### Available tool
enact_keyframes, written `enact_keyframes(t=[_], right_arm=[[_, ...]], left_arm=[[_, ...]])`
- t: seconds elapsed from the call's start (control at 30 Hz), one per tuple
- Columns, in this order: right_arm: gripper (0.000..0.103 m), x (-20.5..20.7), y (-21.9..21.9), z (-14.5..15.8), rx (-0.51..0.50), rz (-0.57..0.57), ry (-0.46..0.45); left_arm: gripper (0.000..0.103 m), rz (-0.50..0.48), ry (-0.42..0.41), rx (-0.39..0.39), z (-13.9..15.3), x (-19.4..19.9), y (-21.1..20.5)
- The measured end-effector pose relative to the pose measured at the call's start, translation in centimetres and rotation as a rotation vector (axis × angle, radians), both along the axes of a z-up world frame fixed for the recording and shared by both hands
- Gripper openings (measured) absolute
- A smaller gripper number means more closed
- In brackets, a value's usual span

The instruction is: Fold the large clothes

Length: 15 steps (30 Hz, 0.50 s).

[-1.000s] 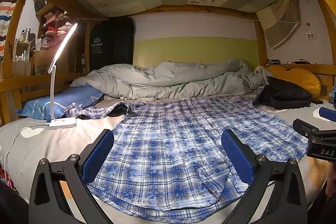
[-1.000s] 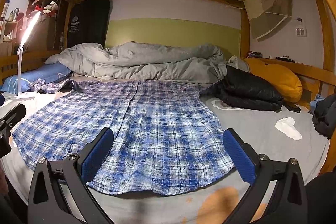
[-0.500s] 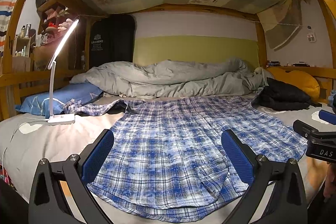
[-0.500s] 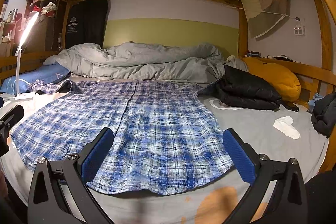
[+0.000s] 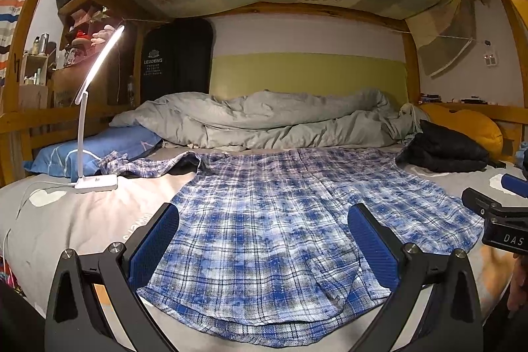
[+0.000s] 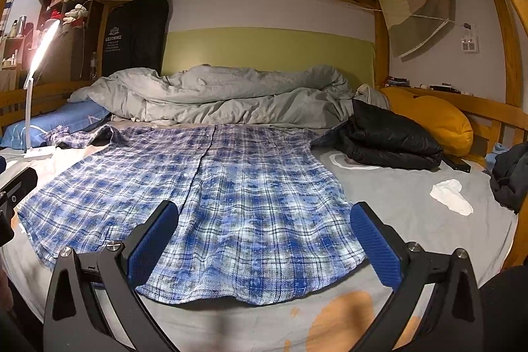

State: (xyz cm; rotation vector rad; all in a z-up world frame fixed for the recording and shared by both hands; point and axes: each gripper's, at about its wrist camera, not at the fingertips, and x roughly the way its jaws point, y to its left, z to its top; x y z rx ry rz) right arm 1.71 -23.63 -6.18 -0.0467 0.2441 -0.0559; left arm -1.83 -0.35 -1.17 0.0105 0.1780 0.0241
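A lower bunk bed (image 6: 396,213) under a wooden frame; the blue plaid shirt (image 6: 231,187) is spread flat mid-mattress, hemmed in by a grey duvet (image 6: 214,98), black jacket (image 6: 389,137) and lit desk lamp (image 5: 95,108). Left gripper (image 5: 264,240) and right gripper (image 6: 264,240) are held wide apart, nothing gripped

So the shirt (image 6: 211,193) is spread flat across the middle of the bed (image 6: 396,220), hem at the near edge. Duvet (image 6: 231,94) is bunched along the far edge behind it. Lamp (image 5: 95,182) and pillow (image 5: 99,147) sit at the far left corner, folded jacket (image 6: 389,137) and cushion (image 6: 435,117) far right.
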Motion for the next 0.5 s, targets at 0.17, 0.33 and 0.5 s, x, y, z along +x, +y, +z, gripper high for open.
enact_keyframes(t=[0.17, 0.33, 0.5], right_arm=[[0.103, -0.01, -0.01, -0.04, 0.000, 0.001, -0.001], [0.103, 0.10, 0.04, -0.24, 0.003, 0.006, 0.007], [0.103, 0.22, 0.06, -0.37, 0.003, 0.005, 0.013]], left_arm=[[0.103, 0.001, 0.008, 0.001, -0.26, 0.09, 0.06], [0.103, 0.005, 0.023, 0.006, -0.59, 0.35, 0.19], [0.103, 0.001, 0.030, 0.002, -0.70, 0.42, 0.18]])
